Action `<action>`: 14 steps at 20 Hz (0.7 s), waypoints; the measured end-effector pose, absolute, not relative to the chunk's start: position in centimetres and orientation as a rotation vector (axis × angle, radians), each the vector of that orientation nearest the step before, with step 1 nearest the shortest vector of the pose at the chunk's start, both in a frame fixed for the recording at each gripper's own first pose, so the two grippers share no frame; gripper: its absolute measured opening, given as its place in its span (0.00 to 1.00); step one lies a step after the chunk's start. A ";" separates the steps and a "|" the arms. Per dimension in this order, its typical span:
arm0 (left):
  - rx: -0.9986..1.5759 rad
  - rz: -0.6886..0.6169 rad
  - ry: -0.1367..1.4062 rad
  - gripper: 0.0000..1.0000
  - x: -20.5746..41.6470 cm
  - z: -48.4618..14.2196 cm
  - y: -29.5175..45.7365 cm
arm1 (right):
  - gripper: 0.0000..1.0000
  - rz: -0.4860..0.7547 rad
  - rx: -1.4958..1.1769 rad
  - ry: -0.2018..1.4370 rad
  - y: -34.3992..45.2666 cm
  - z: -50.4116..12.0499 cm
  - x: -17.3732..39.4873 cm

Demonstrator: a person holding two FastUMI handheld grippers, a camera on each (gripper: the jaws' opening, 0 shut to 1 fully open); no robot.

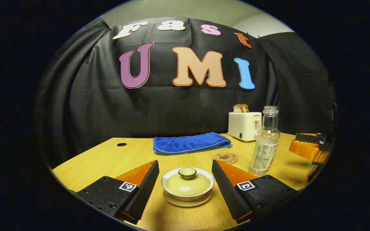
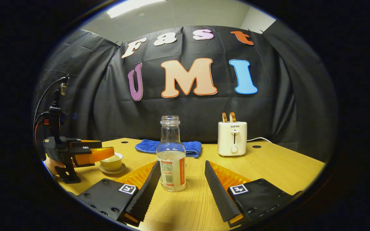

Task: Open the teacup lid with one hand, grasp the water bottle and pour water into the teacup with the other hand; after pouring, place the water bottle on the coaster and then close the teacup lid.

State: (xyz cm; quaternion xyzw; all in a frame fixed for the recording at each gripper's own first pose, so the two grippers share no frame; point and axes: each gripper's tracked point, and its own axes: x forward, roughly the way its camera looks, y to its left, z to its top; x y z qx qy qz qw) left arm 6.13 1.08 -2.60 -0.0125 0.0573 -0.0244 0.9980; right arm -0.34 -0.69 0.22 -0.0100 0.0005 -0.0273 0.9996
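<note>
1. In the left gripper view, the left tool (image 1: pixel 185 179) sits low over the wooden worktop (image 1: pixel 108 160) with its fingers spread wide apart, one on each side of the lidded teacup (image 1: pixel 187 186), neither touching it.
2. The teacup stands on its saucer (image 1: pixel 186 201), and the lid (image 1: pixel 187 181) with its small round knob is still seated on top.
3. To the right of the teacup and a little farther back stands the water bottle (image 1: pixel 265 141), upright, uncapped, with some water in its lower part and a printed label around it.
4. Between the teacup and the bottle, farther back, a round coaster (image 1: pixel 225 157) lies flat with nothing on it.
5. Behind it a folded blue towel (image 1: pixel 189 142) lies on the worktop, and a white toaster (image 1: pixel 244 125) with bread slices in its slots stands at the back right.
6. In the right gripper view, the right tool (image 2: pixel 180 179) also has its fingers wide apart, flanking the water bottle (image 2: pixel 171 157) without contact; the bottle stands closer to the tool's left finger.
7. The same view shows the left tool (image 2: pixel 92 152) at far left, its fingers around the teacup (image 2: pixel 111 163).
</note>
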 end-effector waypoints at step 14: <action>-0.011 -0.076 0.215 0.49 8.1 -4.1 0.6 | 0.93 -0.046 -0.021 0.001 -0.5 0.2 -0.5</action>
